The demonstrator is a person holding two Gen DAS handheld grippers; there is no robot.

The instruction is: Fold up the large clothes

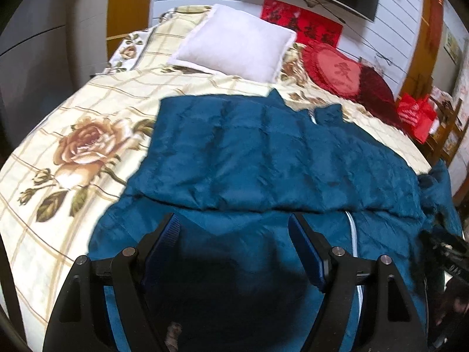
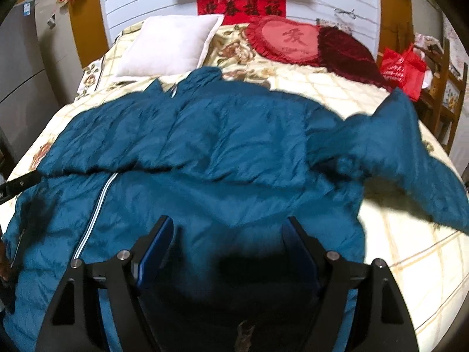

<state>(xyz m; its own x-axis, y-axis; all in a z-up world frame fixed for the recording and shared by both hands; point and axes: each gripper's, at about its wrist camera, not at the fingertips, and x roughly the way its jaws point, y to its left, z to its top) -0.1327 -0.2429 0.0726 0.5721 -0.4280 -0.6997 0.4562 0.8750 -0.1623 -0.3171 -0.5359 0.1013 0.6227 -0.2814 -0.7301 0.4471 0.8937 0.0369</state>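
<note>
A large teal quilted jacket [image 2: 205, 146] is spread across the bed [image 1: 44, 152], directly ahead of and beneath both grippers. The left gripper [image 1: 234, 234] is held above the near hem with its jaws apart and nothing clamped; the right gripper [image 2: 227, 234] is likewise held apart over the fabric, empty. One panel is already seen laid over the body, its folded edge running crosswise just beyond the fingertips. A sleeve [image 2: 410, 146] is spread out ahead and to the right of the right gripper.

The step in hand is judged to be taking hold of the near edge for a further fold. It would be done well if both layers were pinched together at matching points either side of the white zipper [image 2: 96, 205], so the fold stays square.

The shell looks smooth, slightly shiny and puffy, stitched in channels; slipping and springing back are to be expected. The bedsheet is cream, checked and printed with roses.
</note>
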